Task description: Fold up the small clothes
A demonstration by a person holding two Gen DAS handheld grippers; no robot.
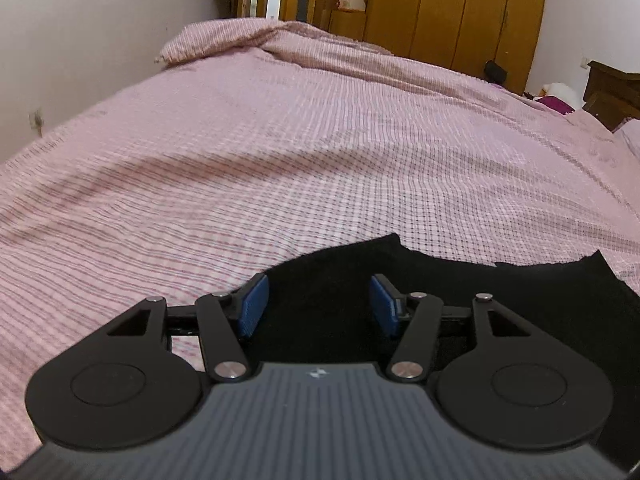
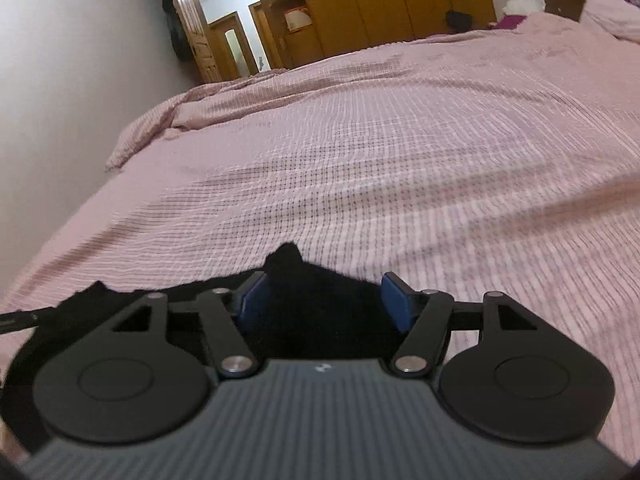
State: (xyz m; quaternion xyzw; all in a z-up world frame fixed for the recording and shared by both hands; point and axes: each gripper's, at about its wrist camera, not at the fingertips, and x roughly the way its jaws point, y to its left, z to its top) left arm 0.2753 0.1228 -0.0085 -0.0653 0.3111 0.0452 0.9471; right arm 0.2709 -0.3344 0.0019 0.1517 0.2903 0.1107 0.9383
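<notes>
A black garment (image 1: 460, 284) lies on the pink checked bedspread (image 1: 320, 152), at the near edge of the left wrist view. My left gripper (image 1: 319, 304) is open, its blue pads (image 1: 253, 306) standing wide apart over the garment's left part. In the right wrist view the same black garment (image 2: 316, 304) lies under my right gripper (image 2: 325, 306), which is open with blue pads (image 2: 396, 306) on either side of a raised point of cloth. Most of the garment is hidden below the gripper bodies.
The bedspread (image 2: 380, 160) covers a wide bed with a rumpled fold (image 1: 224, 40) at the far end. A wooden wardrobe (image 1: 460, 12) stands behind, a white wall (image 1: 80, 40) on the left, a dark headboard (image 1: 612, 96) at right.
</notes>
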